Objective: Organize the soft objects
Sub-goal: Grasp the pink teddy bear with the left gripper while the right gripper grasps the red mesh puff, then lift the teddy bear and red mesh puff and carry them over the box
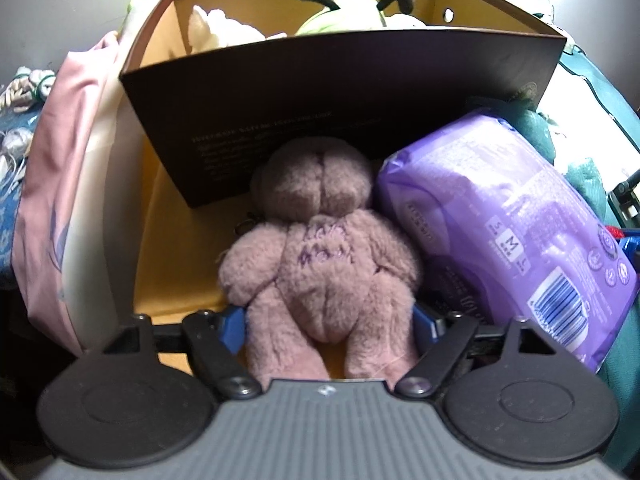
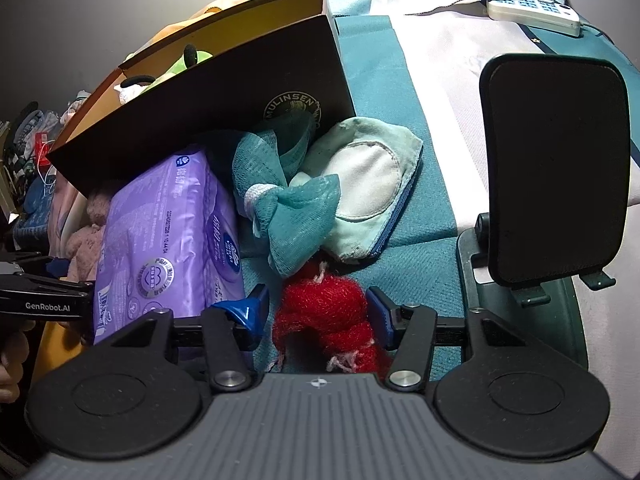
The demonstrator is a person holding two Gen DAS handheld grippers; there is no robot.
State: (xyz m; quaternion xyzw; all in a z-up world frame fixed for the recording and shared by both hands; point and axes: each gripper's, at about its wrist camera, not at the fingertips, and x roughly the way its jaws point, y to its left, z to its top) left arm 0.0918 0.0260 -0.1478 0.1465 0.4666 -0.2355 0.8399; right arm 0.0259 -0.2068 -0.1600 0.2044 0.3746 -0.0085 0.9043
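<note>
Near the box point(image 1: 344, 92), the left gripper point(image 1: 332, 320) is pinching the pink bear point(image 1: 320, 256) — the right gripper point(image 2: 316, 312) is seemingly clamping red yarn point(image 2: 324, 320) — lifting comes next.

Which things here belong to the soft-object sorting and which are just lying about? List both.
Job: pink teddy between the left gripper's fingers; red yarn piece between the right gripper's fingers; teal mesh cloth; pale padded pouch; box holding plush toys.

Lying about: purple pack; power strip; phone stand.
</note>
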